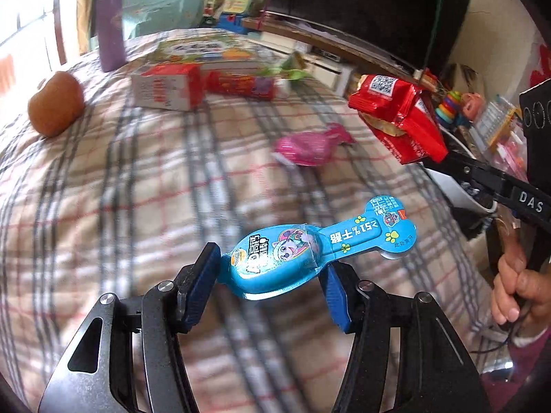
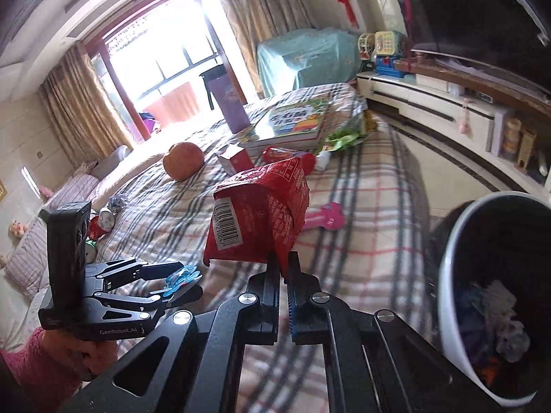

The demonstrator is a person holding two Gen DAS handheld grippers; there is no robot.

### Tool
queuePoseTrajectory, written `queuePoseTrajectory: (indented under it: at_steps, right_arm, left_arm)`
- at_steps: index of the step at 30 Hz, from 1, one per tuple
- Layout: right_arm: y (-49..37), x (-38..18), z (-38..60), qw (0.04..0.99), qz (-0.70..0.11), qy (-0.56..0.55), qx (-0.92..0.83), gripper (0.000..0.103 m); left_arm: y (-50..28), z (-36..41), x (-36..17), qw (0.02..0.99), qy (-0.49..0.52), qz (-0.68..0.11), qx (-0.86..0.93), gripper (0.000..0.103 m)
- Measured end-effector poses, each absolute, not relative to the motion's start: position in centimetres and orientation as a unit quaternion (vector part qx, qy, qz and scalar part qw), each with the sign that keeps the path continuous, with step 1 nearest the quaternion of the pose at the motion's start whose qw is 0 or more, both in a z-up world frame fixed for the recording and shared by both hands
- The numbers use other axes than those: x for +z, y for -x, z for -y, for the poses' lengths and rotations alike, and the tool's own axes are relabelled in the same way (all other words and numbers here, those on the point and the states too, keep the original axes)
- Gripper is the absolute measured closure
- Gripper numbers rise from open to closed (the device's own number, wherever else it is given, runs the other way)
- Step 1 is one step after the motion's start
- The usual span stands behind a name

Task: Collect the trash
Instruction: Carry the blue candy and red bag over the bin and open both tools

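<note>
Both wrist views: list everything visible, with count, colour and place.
Blue wrapper: one, blue, between the left gripper's fingers.
Red snack bag: one, red, clamped in the right gripper.
Pink wrapper: one, pink, lying mid-cloth.
Orange fruit: one, orange, far left on the cloth.
Red-white carton: one, beside the books.
Books: a stack, green covers, far end.
Purple cup: one, behind the fruit.
Bin: one, white rim, dark inside, right of the cloth.
Checked cloth: one, beige plaid, underneath.
Left gripper: black, blue pads.
Right gripper: black.

Home living room, television [image 1: 372, 10], curtains [image 2: 79, 103], sofa [image 2: 69, 192]
</note>
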State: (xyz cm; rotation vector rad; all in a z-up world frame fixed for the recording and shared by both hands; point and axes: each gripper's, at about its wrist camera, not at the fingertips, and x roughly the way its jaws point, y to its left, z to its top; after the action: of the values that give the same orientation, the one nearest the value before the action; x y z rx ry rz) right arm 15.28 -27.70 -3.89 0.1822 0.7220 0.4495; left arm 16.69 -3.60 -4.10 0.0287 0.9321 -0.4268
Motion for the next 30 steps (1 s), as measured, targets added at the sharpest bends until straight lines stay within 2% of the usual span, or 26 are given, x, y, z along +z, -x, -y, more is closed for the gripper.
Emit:
queuePoseTrajectory:
  at_steps: [30]
  right_arm:
    - [-9.0,-4.0,43.0,0.929,-0.326,-0.161,0.073,0.099]
  left_arm:
    - [-15.1,20.4,-0.8,0.862,-0.102,-0.408,-0.283,0.046]
